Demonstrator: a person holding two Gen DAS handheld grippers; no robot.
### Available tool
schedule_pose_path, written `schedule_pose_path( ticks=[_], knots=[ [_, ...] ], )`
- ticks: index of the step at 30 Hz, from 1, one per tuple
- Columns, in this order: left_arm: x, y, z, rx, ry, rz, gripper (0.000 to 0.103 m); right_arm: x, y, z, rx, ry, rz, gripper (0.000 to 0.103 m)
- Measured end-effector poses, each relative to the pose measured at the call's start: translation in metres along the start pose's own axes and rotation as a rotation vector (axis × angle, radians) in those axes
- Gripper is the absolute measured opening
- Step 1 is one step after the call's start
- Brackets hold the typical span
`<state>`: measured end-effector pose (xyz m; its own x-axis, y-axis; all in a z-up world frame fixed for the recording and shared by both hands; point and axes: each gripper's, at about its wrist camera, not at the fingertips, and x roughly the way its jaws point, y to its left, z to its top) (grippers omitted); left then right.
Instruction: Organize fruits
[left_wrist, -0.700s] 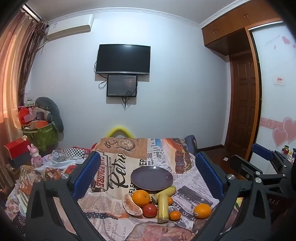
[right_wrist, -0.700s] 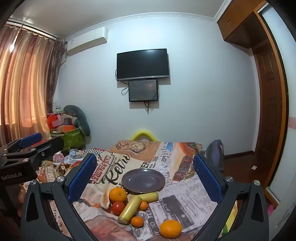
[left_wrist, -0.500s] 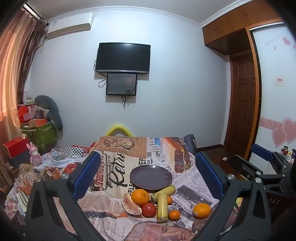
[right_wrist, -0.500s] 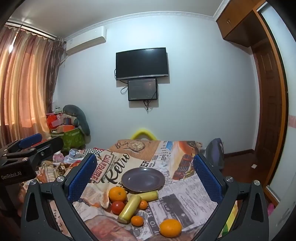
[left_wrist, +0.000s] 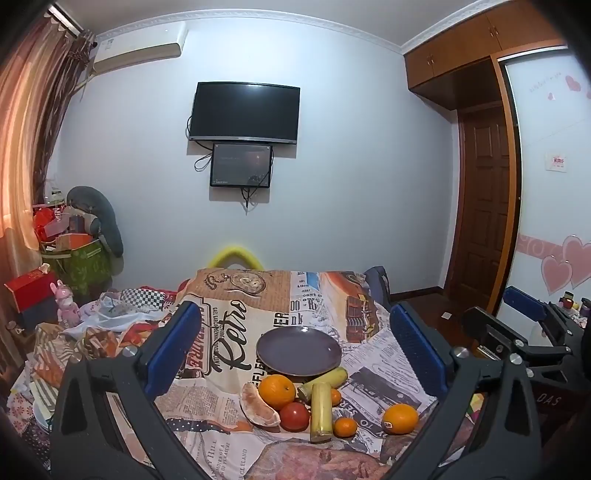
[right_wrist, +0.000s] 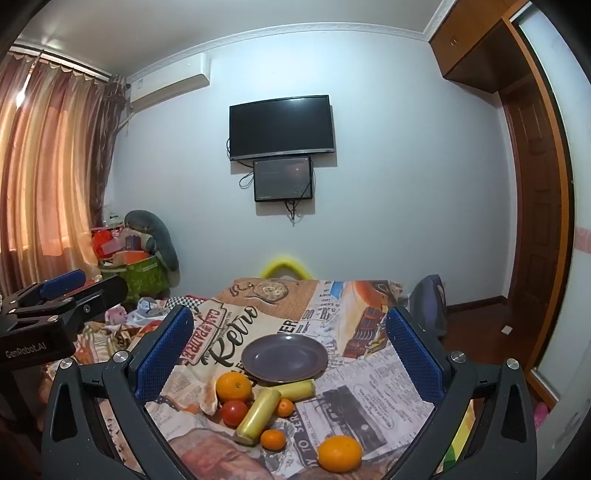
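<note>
Pale walls ahead, a dark television (left_wrist: 243, 112) mounted high with a smaller screen (left_wrist: 241, 165) under it, and below them the bench draped in a retro newsprint cloth (left_wrist: 236, 314). My left gripper (left_wrist: 295, 339) hangs above the near edge, jaws spread wide with nothing between them; my right gripper (right_wrist: 290, 345) floats alongside, jaws equally wide and holding nothing. On the cloth sits a bare purple plate (left_wrist: 298, 350). Just in front of it lies the fruit: a large orange (left_wrist: 276, 387) near the rim, a red tomato (left_wrist: 294, 416) beside it, two yellow banana pieces (left_wrist: 320, 411) touching in a V, two small tangerines (left_wrist: 345, 427), and a second orange (left_wrist: 400, 418) apart to the right. Left of the tomato lies what looks like a pomelo wedge (left_wrist: 258, 406), though I can't be sure.
</note>
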<state>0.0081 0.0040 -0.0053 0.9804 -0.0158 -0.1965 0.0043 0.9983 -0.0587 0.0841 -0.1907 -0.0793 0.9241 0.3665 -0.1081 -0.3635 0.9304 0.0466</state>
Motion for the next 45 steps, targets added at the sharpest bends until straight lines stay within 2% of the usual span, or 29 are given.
schedule_pose_path(
  ticks=[45],
  knots=[
    [-0.0011,-0.0021,0.0024,-0.007,0.007,-0.008,0.103,0.0022,0.0039,0.0015,-0.005,0.006,-0.006,0.103]
  ],
)
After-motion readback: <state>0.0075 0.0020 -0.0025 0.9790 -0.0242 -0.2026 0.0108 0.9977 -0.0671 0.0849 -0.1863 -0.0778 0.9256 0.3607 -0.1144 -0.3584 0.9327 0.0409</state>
